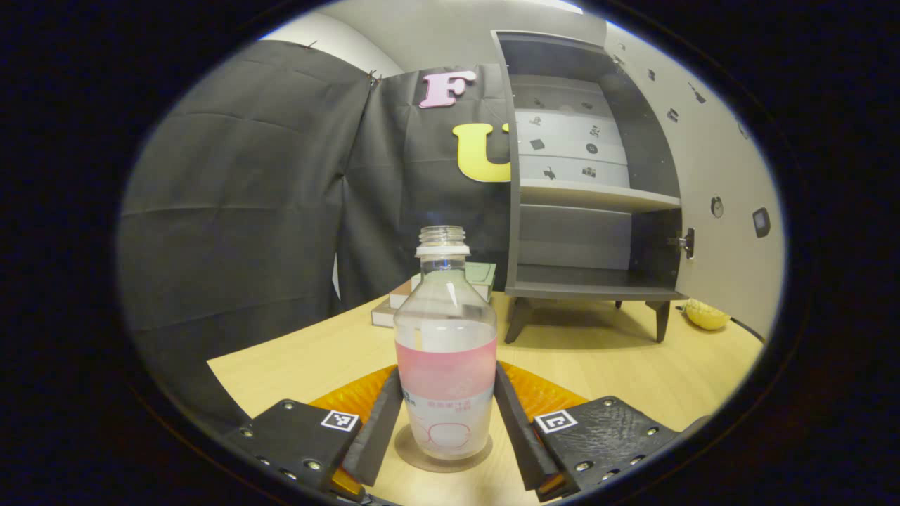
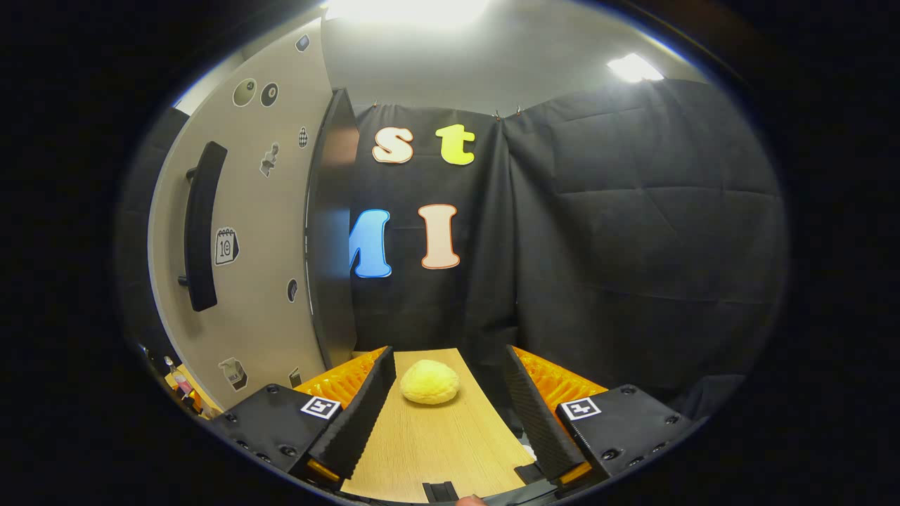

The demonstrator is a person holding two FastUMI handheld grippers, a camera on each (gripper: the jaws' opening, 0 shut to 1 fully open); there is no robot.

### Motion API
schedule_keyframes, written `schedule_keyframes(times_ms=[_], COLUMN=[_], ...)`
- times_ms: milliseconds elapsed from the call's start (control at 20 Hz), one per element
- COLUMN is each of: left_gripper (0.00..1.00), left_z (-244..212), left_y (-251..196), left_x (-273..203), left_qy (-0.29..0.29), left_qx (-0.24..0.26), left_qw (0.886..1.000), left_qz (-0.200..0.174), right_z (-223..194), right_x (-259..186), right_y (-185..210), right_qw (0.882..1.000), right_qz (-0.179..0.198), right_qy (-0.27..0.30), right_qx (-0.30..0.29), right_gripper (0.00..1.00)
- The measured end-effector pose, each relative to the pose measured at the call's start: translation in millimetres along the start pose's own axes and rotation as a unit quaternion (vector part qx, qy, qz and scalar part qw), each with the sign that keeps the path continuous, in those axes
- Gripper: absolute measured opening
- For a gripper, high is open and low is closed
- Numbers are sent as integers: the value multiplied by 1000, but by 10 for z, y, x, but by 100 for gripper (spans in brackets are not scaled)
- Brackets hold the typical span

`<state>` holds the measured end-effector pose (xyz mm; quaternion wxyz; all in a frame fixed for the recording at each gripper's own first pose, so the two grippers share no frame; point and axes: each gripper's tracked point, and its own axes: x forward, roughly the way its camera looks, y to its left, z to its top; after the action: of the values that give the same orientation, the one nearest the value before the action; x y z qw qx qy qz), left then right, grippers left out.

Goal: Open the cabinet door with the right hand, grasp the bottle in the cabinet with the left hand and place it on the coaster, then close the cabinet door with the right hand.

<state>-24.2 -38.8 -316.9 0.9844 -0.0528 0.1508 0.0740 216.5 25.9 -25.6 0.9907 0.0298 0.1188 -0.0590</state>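
Seemingly capless, clear pink-banded bottle (image 1: pixel 446 351) stands on coaster (image 1: pixel 443 460).

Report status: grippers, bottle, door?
Left gripper shut on bottle, standing on coaster. Right gripper open, empty. Cabinet door open; nothing blocking.

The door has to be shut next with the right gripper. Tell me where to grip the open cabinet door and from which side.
Take the long dark bar handle on the beige cabinet door. It runs vertically and stands off the panel on two posts, so there is room behind it. Come at the outer face head-on, with the right gripper rolled so its open fingers close across the bar near its middle.
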Motion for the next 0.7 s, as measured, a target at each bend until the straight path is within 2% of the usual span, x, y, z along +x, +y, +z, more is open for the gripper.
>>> schedule_keyframes(times_ms=[50,150,300,450,500,650,700], left_gripper=[72,76,73,76,72,85,85], left_z=[-62,-151,-193,-207,-230,-171,-120], left_y=[-3,-12,4,-13,-17,21,9], left_x=[-9,-36,-90,-118,-120,-105,-112], left_qy=[1,3,-6,-1,5,14,13], left_qx=[-2,-6,-3,1,4,20,23], left_qw=[1000,1000,1000,1000,1000,999,999], left_qz=[2,6,14,16,16,24,23], right_z=[9,33,13,-8,-12,-5,-5], right_x=[-2,4,14,30,50,75,83], right_y=[7,35,78,151,176,237,246], right_qw=[1000,1000,1000,1000,1000,999,999], right_qz=[0,0,2,11,14,20,22], right_qy=[0,-2,-3,1,0,-3,-3], right_qx=[-1,-7,-16,-20,-21,-27,-26], right_gripper=[98,97,97,97,97,97,97])
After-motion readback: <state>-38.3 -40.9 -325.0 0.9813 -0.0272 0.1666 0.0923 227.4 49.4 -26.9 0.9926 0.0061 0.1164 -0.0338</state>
